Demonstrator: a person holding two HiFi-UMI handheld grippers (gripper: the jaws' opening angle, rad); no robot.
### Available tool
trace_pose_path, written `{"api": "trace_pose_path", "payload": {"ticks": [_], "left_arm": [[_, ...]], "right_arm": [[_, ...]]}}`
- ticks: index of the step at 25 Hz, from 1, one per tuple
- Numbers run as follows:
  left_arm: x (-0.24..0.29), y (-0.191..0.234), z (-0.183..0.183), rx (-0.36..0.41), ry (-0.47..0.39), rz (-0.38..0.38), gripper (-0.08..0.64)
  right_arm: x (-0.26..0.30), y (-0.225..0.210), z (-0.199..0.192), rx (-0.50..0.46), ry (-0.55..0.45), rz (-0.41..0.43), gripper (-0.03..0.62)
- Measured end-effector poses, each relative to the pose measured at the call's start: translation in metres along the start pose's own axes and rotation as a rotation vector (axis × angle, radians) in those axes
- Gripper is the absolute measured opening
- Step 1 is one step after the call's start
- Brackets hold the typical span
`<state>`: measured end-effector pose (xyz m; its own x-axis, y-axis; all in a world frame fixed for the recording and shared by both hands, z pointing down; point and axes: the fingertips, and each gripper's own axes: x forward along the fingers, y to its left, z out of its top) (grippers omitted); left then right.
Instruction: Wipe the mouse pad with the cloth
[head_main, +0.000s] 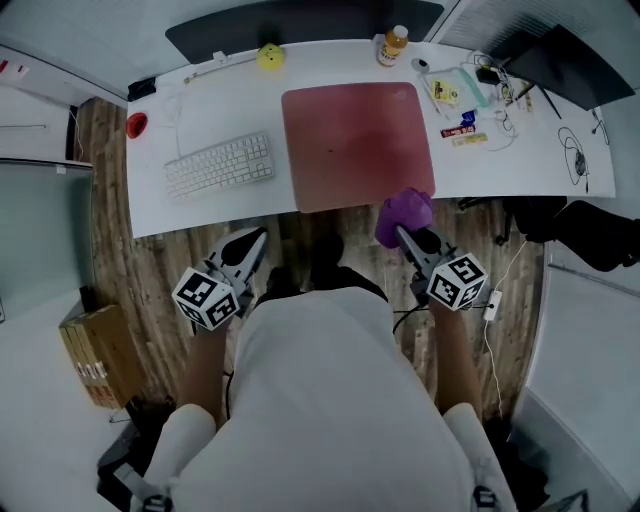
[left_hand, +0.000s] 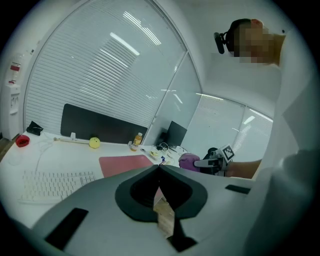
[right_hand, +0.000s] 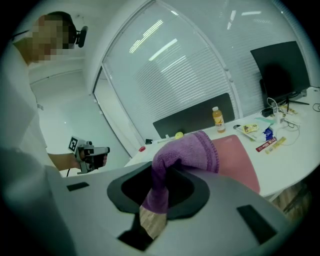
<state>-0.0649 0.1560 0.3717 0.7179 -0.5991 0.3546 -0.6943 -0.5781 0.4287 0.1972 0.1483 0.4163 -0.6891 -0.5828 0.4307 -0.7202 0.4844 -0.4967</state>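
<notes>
Two grippers hang short of the mouse pad (head_main: 357, 140), on its near side and off the desk (head_main: 520, 165), over the wooden floor. The right gripper (head_main: 399, 233) is clamped on a purple cloth (head_main: 405, 211); its own view shows the fabric pinched between the jaws and bunched into a wad above them. From the head view that wad sits at the pad's near right corner, but whether it touches the pad cannot be told. The left gripper (head_main: 252, 243) is to the near left of the pad, well apart from it. Its jaws are together with nothing between them. The wipe does not look to have begun, since the pad's red surface lies bare. Several things could go wrong from here. Nothing pins the pad, so a firm stroke may push it across the smooth desk toward the keyboard (head_main: 220, 165) on its left. Because the cloth is wadded up, only a small patch would meet the surface, leaving strips unwiped. A hard drag might also pull the fabric out of the jaws. Small packets and cables (head_main: 462, 112) lie just beside the pad's right edge, and a bottle (head_main: 393, 45) stands just past its far right corner, so a stroke that overruns either edge could scatter or topple them.
</notes>
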Motion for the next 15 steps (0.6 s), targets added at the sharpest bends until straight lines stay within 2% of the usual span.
{"api": "trace_pose_path", "payload": {"ticks": [7, 15], "left_arm": [[0.013, 0.000, -0.010, -0.048, 0.006, 0.070, 0.018], [0.014, 0.014, -0.026, -0.097, 0.036, 0.127, 0.018]], "right_arm": [[0.048, -0.005, -0.016, -0.050, 0.139, 0.131, 0.086], [0.108, 0.009, -0.042, -0.101, 0.283, 0.255, 0.087]]}}
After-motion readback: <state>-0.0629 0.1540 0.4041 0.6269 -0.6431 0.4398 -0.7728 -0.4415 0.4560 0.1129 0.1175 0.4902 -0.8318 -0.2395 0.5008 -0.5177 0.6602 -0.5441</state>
